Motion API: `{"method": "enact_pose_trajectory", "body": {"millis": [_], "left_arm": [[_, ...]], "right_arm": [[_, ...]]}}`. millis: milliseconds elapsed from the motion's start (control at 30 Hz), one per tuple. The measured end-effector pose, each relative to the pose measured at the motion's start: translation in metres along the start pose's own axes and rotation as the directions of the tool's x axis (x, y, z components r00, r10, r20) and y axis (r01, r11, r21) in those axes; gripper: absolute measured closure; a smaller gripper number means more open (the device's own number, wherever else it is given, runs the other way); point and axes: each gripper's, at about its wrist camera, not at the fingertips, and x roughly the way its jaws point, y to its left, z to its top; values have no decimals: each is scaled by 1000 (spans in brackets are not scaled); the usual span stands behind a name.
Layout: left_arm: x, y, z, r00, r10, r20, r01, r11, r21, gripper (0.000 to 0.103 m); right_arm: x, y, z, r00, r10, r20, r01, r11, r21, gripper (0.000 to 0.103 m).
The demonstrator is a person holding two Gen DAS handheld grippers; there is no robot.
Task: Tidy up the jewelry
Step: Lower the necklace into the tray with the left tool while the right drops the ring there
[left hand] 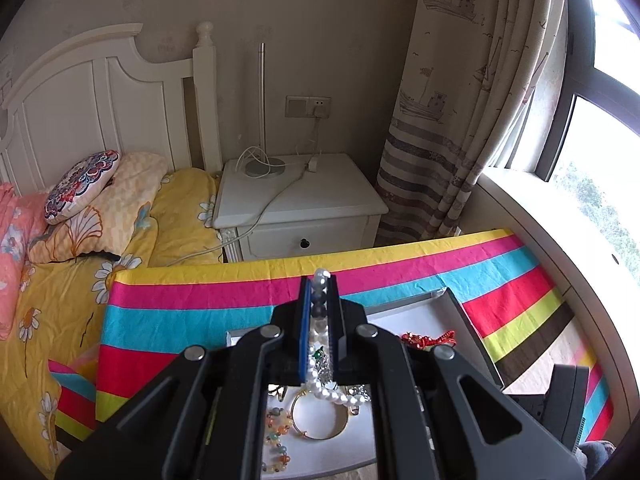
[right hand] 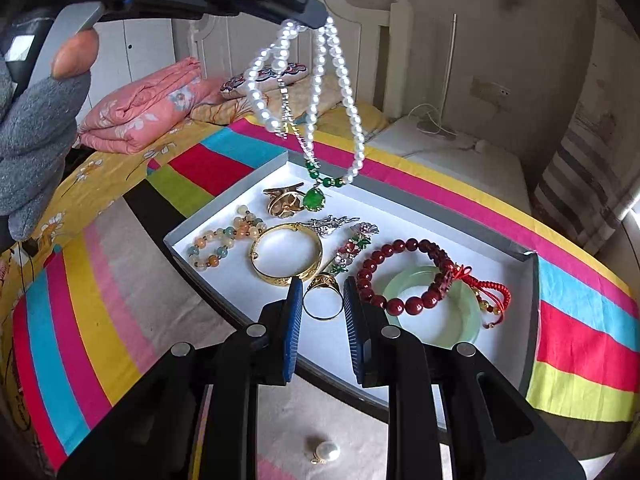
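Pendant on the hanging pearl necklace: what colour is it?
Green, gold-edged pendant on the pearl necklace; clearest in the right wrist view.

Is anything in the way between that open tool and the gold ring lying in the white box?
Nothing visible. The right tool hangs open right over the gold ring, with only air between. The pearl necklace dangles further back, from the left tool.

No readable text, label, brand, number or sign appears in either view; the curtain (left hand: 448, 92) carries only drawn ships, and the striped cloth (right hand: 580, 320) and jewelry box (right hand: 532, 280) are unmarked.
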Motion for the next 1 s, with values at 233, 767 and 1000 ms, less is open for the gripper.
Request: {"method": "enact_pose_trajectory", "body": {"millis": [233, 767, 1000], "left_arm": [[33, 10, 0, 1000, -5, -30, 4, 999, -46, 96], [12, 33, -24, 1000, -14, -18, 12, 992, -125, 24], [67, 36, -42, 983, -36, -179, 9, 989, -149, 49]], "right_arm": [[21, 1, 2, 999, 6, -44, -7, 1000, -22, 81], [10, -12, -10, 997, 67, -45, -65, 997, 31, 54], [-32, -15, -23, 991, 121, 64, -128, 985, 112, 53]]}}
